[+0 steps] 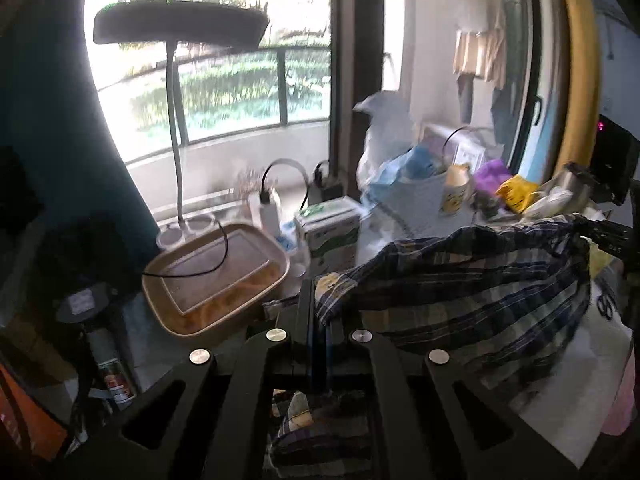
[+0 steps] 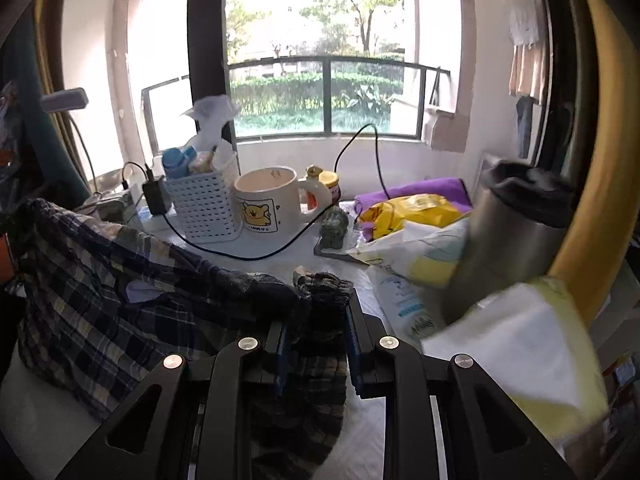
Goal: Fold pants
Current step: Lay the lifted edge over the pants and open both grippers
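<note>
The left gripper (image 1: 318,320) pinches one end of the dark blue-and-cream plaid pants (image 1: 472,280), the right gripper (image 2: 316,320) clamps a bunched end; the cloth sags between them above the white table (image 2: 36,408). Beyond stands a cream bear-print mug (image 2: 268,204).

Left tool (image 1: 319,320): black linkage arms, silver screws, blue finger pads (image 1: 320,354)

Plaid pants (image 2: 120,296) (navy, cream checks) hang bunched, lifted off the table.
</note>
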`<state>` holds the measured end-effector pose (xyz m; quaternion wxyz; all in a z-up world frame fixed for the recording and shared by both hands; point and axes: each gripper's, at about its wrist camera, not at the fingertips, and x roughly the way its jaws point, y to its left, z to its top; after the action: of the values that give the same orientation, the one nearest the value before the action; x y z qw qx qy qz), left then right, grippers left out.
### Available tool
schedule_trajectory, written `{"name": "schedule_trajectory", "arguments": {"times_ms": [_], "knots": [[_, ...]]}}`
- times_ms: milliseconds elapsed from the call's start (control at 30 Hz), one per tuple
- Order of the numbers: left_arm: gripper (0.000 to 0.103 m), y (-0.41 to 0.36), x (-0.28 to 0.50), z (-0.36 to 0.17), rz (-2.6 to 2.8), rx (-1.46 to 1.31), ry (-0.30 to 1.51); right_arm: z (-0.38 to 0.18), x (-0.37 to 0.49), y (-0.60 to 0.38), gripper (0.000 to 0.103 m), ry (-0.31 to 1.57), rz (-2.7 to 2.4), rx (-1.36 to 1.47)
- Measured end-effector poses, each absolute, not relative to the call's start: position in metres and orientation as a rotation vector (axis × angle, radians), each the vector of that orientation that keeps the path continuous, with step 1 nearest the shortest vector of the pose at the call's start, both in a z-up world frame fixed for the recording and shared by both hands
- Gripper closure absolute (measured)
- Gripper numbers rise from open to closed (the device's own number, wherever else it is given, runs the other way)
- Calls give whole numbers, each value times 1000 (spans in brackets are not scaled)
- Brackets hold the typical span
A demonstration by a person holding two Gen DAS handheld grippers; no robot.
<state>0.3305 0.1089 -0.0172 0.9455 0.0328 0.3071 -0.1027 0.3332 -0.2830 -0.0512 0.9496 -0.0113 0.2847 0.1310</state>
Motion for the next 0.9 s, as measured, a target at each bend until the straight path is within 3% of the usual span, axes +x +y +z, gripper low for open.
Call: {"name": "schedule_trajectory", "arguments": {"times_ms": [167,200,233,300,333,500,533,633,900], "knots": [[93,122,362,-46,-180,37,700,-70,365,-271,79,641,268,-32],[87,126,371,-53,-165,27,716,-72,370,-268,79,651,270,-33],[71,130,375,-57,-138,25,722,-77,377,-265,79,665,270,-35],[52,139,383,-64,-68,15,728,-83,389,-260,79,684,257,-44],[47,145,385,-65,-48,-7,730,-87,395,-258,79,698,246,-50],[46,162,361,-64,-57,-82,744,-96,412,-250,72,722,206,-65],[46,163,353,-65,-65,-84,749,-97,413,-250,66,723,200,-62],[44,168,323,-73,-90,-123,787,-94,409,-253,31,714,183,-48],[38,149,261,-121,-243,-228,931,-83,371,-266,29,693,161,-3]]}}
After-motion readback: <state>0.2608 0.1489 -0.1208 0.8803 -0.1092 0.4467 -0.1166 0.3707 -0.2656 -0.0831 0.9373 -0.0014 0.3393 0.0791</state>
